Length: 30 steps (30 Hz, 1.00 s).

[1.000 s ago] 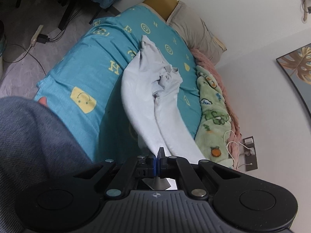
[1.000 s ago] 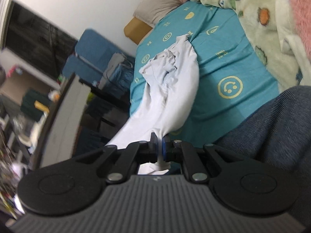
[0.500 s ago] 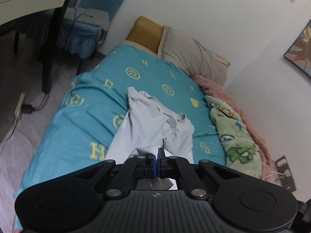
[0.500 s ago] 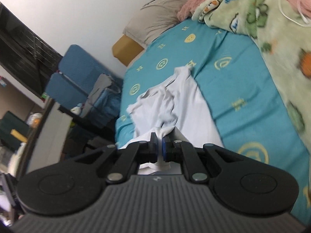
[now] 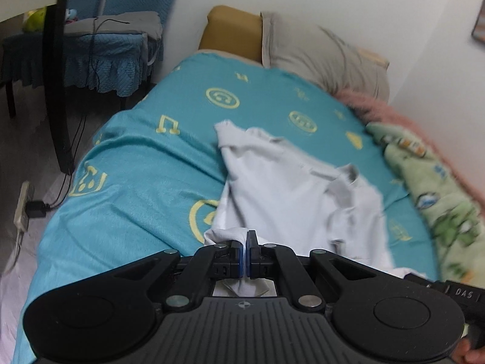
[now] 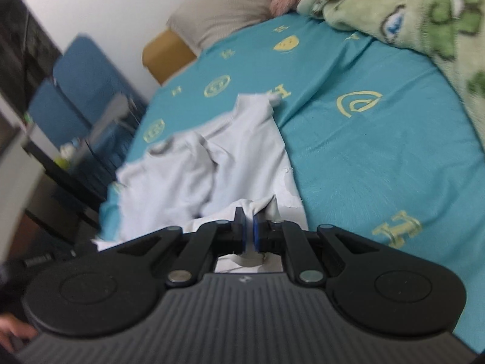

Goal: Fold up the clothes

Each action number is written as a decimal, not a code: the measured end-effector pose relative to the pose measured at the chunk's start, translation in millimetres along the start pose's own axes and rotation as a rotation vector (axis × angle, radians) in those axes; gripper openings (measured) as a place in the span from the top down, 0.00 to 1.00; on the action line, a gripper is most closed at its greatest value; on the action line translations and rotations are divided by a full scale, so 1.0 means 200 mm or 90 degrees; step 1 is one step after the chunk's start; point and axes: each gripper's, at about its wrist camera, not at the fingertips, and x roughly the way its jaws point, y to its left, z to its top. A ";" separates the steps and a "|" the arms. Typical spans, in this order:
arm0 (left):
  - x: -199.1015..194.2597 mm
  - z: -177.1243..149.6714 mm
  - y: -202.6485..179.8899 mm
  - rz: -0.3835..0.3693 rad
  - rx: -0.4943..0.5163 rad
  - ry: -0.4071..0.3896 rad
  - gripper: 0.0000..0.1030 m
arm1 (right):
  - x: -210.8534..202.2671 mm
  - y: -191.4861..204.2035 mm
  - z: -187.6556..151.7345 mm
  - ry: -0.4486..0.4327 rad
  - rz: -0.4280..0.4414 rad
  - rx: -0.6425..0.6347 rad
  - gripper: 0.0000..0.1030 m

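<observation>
The left gripper (image 5: 245,244) has its jaws pressed together on a bunched edge of the white garment (image 5: 291,194), with a tuft of cloth poking out behind the pads. The right gripper (image 6: 248,230) pinches another bunch of the same garment (image 6: 218,157), its jaws nearly closed with only the pinched fabric between them. The near end of the cloth lifts into both grips, while the rest lies spread and rumpled across the teal bedsheet (image 5: 145,176), the collar end pointing toward the head of the bed.

From the left wrist view I can see a grey pillow (image 5: 321,51) against the wall, a mustard cushion (image 5: 230,30) beside it, a pink fuzzy blanket (image 5: 403,121) and a green cartoon blanket (image 5: 436,188) along the wall side, plus a power strip (image 5: 22,209) on the floor and a blue-covered chair (image 5: 100,57). The other gripper's dark body (image 5: 448,291) edges in at lower right.

The right wrist view shows the green blanket (image 6: 418,9) much closer, more bare sheet (image 6: 379,157) on that side, and blurred blue furniture (image 6: 78,91) beyond the bed's edge.
</observation>
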 end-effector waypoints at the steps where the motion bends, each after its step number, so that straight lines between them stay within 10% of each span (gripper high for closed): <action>1: 0.03 -0.01 0.00 0.003 0.008 0.005 0.98 | 0.03 0.00 -0.01 0.003 -0.004 -0.015 0.91; 6: 0.12 -0.06 -0.02 0.020 0.051 0.023 0.96 | 0.10 0.02 -0.04 0.009 -0.021 -0.067 0.90; 12: -0.02 -0.09 -0.10 0.032 0.094 0.004 0.52 | -0.03 0.12 -0.04 -0.011 -0.042 -0.131 0.86; 17: -0.25 -0.16 -0.18 0.040 0.120 -0.014 0.40 | -0.24 0.19 -0.08 -0.053 -0.033 -0.153 0.19; 30: -0.86 -0.45 -0.29 0.014 0.169 -0.107 0.24 | -0.70 0.32 -0.33 -0.084 -0.014 -0.209 0.20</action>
